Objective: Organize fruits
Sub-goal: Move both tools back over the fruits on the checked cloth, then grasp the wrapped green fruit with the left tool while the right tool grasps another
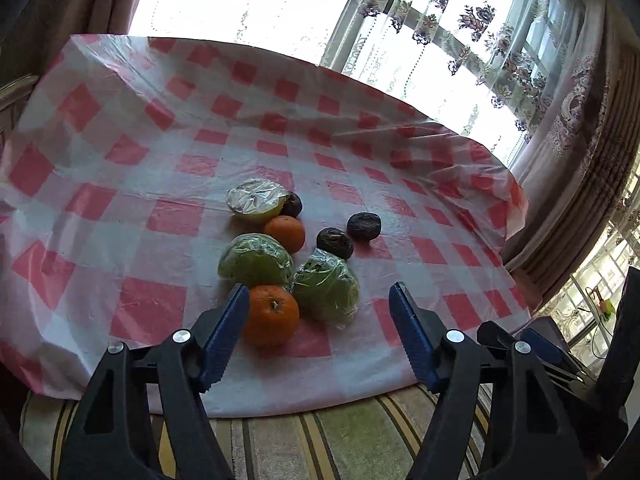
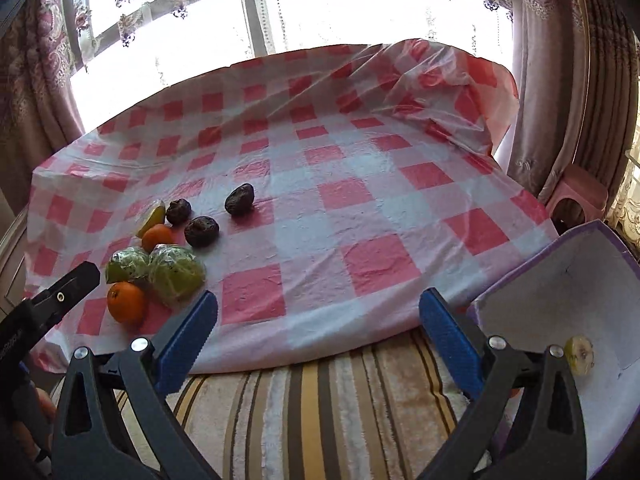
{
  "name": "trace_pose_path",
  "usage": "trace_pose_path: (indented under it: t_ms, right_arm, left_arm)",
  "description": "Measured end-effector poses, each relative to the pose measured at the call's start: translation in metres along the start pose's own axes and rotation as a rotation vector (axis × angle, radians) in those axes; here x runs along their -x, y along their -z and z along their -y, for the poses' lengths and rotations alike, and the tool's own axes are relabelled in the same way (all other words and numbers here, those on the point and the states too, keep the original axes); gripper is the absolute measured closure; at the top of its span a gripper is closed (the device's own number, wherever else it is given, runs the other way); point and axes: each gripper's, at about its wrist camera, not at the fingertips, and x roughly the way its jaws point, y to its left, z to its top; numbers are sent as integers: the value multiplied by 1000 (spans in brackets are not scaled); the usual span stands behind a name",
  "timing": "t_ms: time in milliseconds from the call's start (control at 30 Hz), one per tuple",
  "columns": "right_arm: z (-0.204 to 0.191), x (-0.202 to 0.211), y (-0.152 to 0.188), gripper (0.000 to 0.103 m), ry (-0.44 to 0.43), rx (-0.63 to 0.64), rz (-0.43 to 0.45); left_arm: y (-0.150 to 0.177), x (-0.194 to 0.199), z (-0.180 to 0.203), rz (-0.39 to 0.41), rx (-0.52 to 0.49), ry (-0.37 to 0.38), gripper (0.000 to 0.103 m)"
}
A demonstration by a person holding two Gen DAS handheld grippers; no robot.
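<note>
Fruit lies in a cluster on the red-and-white checked tablecloth. A near orange sits by my left gripper's left finger. Behind it are two plastic-wrapped green halves, a second orange, a wrapped yellow half and three dark wrinkled fruits. My left gripper is open, just in front of the cluster, empty. My right gripper is open and empty over the cloth's near edge, right of the fruit. A white box at right holds a yellow fruit piece.
A striped cushion lies below the cloth's near edge. Curtains and a bright window stand behind the table. A pink stool is at far right. The cloth is bunched up at its far right corner.
</note>
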Motion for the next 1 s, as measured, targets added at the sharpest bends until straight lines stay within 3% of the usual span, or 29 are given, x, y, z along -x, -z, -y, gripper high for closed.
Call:
trace_pose_path:
  t_ms: [400, 1000]
  right_arm:
    - [-64, -28, -3, 2, -51, 181, -40]
    - [-108, -86, -13, 2, -73, 335, -163]
  left_arm:
    - [-5, -10, -34, -41, 60, -46, 38]
    - [-28, -70, -33, -177, -13, -101, 37]
